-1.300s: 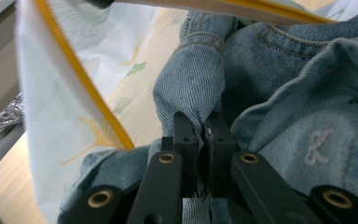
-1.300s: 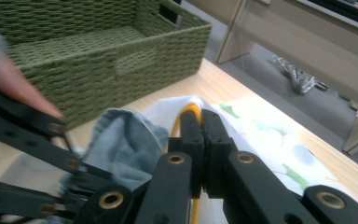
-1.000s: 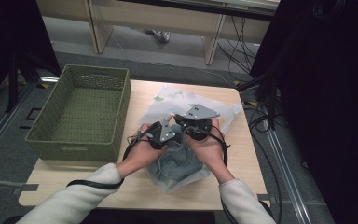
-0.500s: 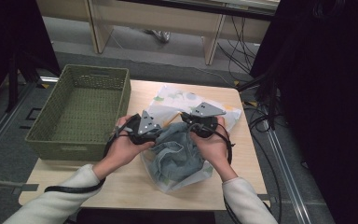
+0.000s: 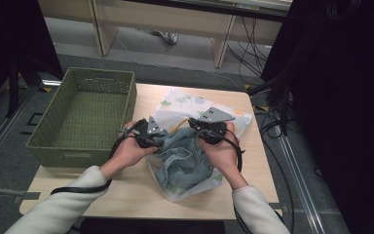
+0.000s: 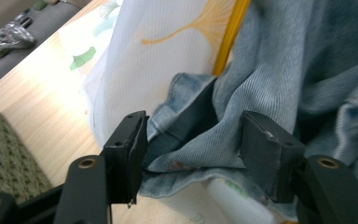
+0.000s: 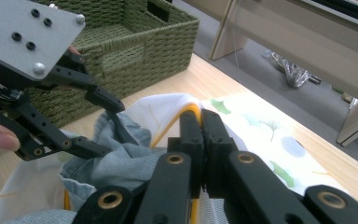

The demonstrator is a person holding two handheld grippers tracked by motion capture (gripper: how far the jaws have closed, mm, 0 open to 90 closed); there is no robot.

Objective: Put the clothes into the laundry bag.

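Beside the green woven basket (image 5: 85, 114), our left gripper (image 6: 193, 149) has just opened around blue denim (image 6: 279, 70); our right gripper (image 7: 200, 135) pinches the white printed mesh bag's (image 7: 261, 135) rim.

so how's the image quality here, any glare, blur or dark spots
High view: evenly lit table, surroundings fall into black. Left gripper view: window glare bleaches the tabletop, denim garment sharp. Right gripper view: its own jaws are soft up close, green basket crisp.

The green basket (image 5: 85, 117) blocks the table's (image 5: 126, 195) left side; the near edge by the denim (image 5: 185, 158) is free.
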